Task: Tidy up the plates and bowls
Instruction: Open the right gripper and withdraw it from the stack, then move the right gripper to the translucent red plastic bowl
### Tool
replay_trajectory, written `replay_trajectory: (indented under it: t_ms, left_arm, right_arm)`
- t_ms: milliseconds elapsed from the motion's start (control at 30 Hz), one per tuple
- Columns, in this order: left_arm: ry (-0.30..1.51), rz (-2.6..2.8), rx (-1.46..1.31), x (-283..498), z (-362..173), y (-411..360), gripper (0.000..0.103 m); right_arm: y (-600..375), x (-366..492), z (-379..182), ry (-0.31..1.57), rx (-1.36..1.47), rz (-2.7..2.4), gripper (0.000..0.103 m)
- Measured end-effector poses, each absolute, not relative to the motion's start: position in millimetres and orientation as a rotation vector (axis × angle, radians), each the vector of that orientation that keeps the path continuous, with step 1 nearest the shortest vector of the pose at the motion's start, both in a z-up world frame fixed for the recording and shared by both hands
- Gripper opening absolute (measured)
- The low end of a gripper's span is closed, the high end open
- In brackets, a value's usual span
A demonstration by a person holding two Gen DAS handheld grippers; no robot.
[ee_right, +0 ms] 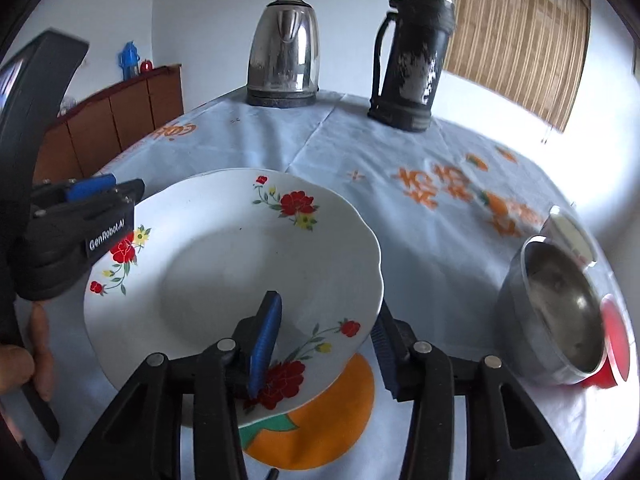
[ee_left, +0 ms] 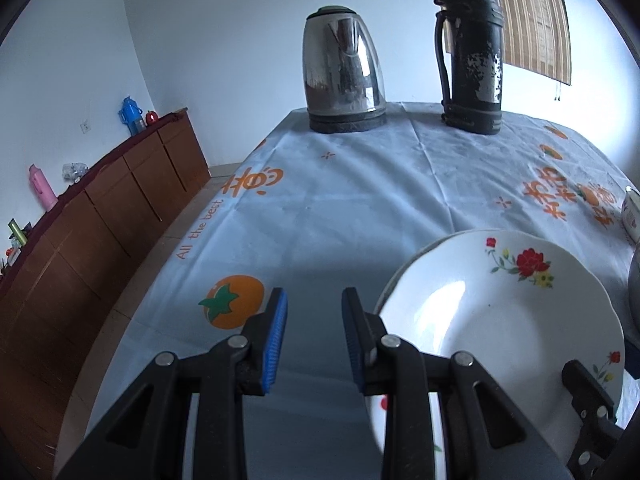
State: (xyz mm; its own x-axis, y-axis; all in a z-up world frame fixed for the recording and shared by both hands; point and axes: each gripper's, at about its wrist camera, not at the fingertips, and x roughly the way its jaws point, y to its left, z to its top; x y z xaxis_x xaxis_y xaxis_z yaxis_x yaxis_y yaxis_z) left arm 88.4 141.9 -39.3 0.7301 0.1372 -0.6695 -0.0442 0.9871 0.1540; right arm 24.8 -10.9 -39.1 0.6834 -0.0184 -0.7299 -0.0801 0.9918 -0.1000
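A white plate with red flowers (ee_right: 224,280) lies on the tablecloth; it also shows in the left wrist view (ee_left: 500,320), and a second plate's rim (ee_left: 424,246) peeks out under it. My right gripper (ee_right: 324,344) is open, one finger over the plate's near rim and the other under and outside it. My left gripper (ee_left: 314,336) is open and empty, just left of the plate; it shows in the right wrist view (ee_right: 88,192) at the plate's left rim. A steel bowl (ee_right: 560,312) sits tilted in a red bowl (ee_right: 616,344) at the right.
A steel kettle (ee_left: 344,76) and a dark thermos (ee_left: 472,56) stand at the table's far edge. A white cup (ee_right: 570,232) sits behind the steel bowl. A wooden cabinet (ee_left: 100,216) runs along the left wall. The tablecloth (ee_left: 360,208) is pale blue with orange prints.
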Motion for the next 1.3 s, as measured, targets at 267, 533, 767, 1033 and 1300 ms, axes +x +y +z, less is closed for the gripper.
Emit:
replay_trajectory:
  t_ms: [267,533,767,1033,1300]
  left_arm:
    - [0.693,0.101,0.048,81.5,-30.3,153.3,0.072]
    - [0.502,0.144,0.113,57.6,-14.3,139.0,0.103]
    - [0.501,0.093,0.115,50.2,-16.7,128.6,0.103]
    - [0.477,0.040,0.049,20.7,-12.5,117.9,0.103]
    - [0.476,-0.023,0.095,-10.1,-12.6,72.6,0.103]
  right_arm:
    - [-32.7,8.7,-18.4,0.671,-0.005,0.035,0.054]
    - [-69.7,-22.7,-5.2,0.515,0.063,-0.011,0.077]
    - [-87.4,-47.3,-7.7,0.503,0.063,-0.006,0.077]
    - [-97.0,-62.9,-6.6,0.492,0.070,0.011,0.077]
    - [-134.8,-96.7,2.9,0.424,0.095,-0.029,0.077]
